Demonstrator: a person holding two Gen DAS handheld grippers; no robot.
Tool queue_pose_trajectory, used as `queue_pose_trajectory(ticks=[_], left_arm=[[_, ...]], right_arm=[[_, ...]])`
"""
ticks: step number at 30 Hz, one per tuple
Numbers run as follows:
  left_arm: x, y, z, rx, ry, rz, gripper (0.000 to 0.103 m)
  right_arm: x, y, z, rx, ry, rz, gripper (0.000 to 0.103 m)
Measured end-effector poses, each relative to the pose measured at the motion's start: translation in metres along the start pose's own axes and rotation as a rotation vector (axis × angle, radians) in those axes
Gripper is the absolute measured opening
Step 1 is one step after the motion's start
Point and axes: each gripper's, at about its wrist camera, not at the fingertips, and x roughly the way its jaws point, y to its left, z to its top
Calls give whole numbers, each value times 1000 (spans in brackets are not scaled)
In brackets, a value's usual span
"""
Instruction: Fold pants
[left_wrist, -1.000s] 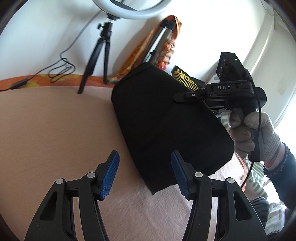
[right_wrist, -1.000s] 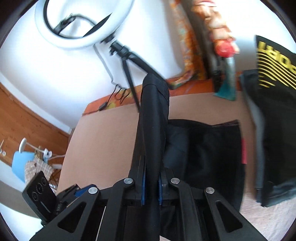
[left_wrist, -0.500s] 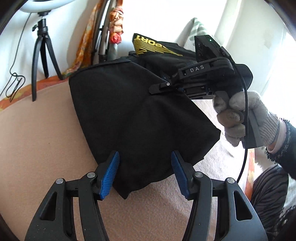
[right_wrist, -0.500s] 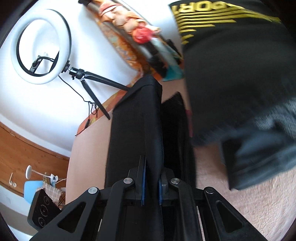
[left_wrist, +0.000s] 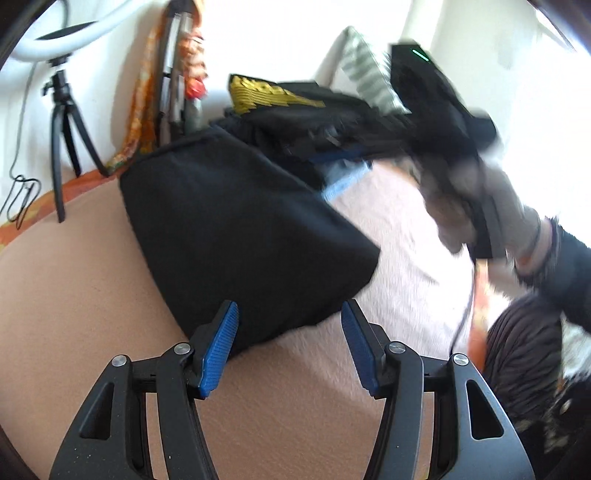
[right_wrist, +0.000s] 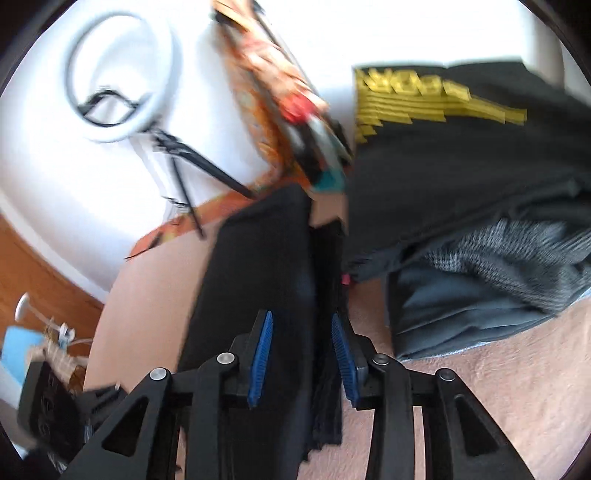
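Observation:
The black pants (left_wrist: 236, 236) lie folded in a compact block on the pink blanket (left_wrist: 399, 236). My left gripper (left_wrist: 290, 345) is open, its blue pads straddling the near corner of the pants without gripping. In the right wrist view the pants (right_wrist: 266, 280) run away from me between the jaws. My right gripper (right_wrist: 302, 360) is open, its pads apart on either side of the folded edge. The right gripper also shows in the left wrist view (left_wrist: 354, 147), blurred, at the far right edge of the pants.
A stack of folded dark clothes (right_wrist: 461, 192) with a yellow print sits just right of the pants, also in the left wrist view (left_wrist: 295, 107). A ring light on a tripod (left_wrist: 62, 110) stands at the back. An orange patterned cloth (right_wrist: 266, 96) hangs by the wall.
My right gripper has opened and let go of the pants' folded edge. The pants now lie flat beside the clothes stack. The left gripper has stayed open near the corner.

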Motion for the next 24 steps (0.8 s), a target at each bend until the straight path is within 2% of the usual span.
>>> queue_pose_trajectory(ticks=[2,4,5,7,9,11,12,14,15,16,17,22,24], left_arm=[[-4,12,7,-35,-21,20,56],[-4,29,13,-94,-41,48,56],[-3,34,15,-117,-43,44,56],[6,48,19,-156,-35,43,56],[13,54,23,-155,-22,60,56],[20,62,28,-149,-12,89,56],[23,65,29,-155,-5,105,56],[33,75,33,-174,9,125,56],[40,80,34,-186,21,131,56],[47,85,35,-195,31,132,56],[52,88,36,-203,39,134,56],[70,107,33,-322,42,62,59],[73,112,33,-357,39,32,60]], right_arm=[[-4,12,-6,-38,-2,19,39],[1,21,-11,-67,16,-13,41],[5,24,-12,-75,22,-20,50],[15,24,-14,-62,36,11,60],[26,21,-20,-54,71,42,57],[35,23,-24,-103,97,-31,50],[39,24,-28,-138,107,-87,50],[45,22,-32,-167,129,-143,51],[48,19,-34,-171,141,-187,55],[49,13,-34,-159,144,-193,70],[51,7,-33,-142,145,-181,74],[59,-22,-28,-20,170,-5,74],[62,-26,-29,-2,183,37,75]])
